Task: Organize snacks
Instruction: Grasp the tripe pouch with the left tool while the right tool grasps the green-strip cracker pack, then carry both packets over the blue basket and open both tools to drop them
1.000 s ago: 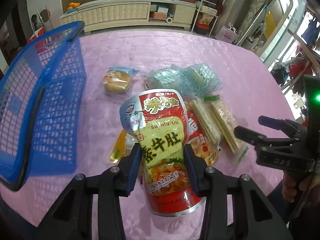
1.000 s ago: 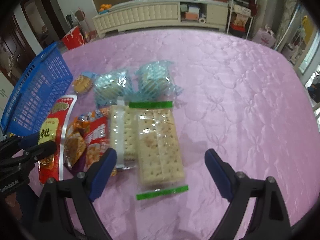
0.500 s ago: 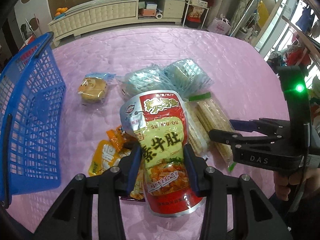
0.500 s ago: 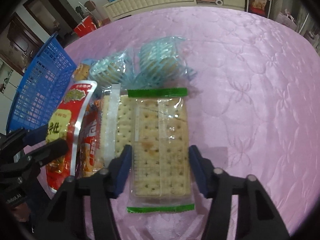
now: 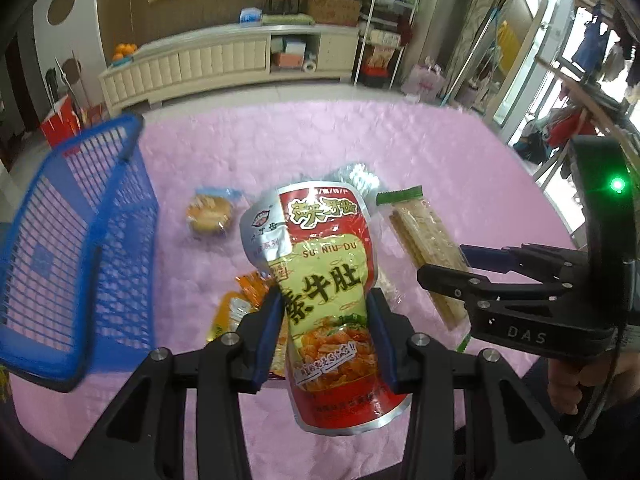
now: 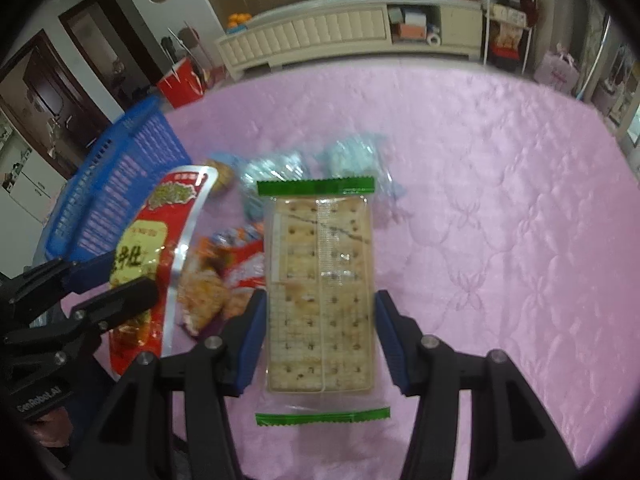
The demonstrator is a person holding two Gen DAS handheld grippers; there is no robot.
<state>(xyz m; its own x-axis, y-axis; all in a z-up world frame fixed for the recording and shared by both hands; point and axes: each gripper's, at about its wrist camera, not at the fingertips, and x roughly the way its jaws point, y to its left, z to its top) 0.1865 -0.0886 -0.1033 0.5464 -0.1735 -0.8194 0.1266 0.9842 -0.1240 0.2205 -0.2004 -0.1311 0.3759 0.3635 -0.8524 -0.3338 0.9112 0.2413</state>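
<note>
My left gripper (image 5: pixel 324 316) is shut on a red and yellow snack pouch (image 5: pixel 324 264) and holds it above the pink table. My right gripper (image 6: pixel 320 328) is shut on a clear cracker pack with green ends (image 6: pixel 322 280), lifted off the table; the pack also shows in the left wrist view (image 5: pixel 424 240). A blue basket (image 5: pixel 76 240) stands at the left. A small bun in a wrapper (image 5: pixel 210 214), orange and red snack packs (image 6: pixel 224 276) and pale blue packets (image 6: pixel 280 168) lie on the table.
The pink quilted tablecloth (image 6: pixel 500 220) stretches open to the right. A white low cabinet (image 5: pixel 224 64) stands beyond the table. The two grippers are close side by side, the right gripper (image 5: pixel 452 272) just right of the pouch.
My right gripper has closed on the cracker pack and lifted it. My left gripper has risen with the pouch, uncovering the orange packs under it.
</note>
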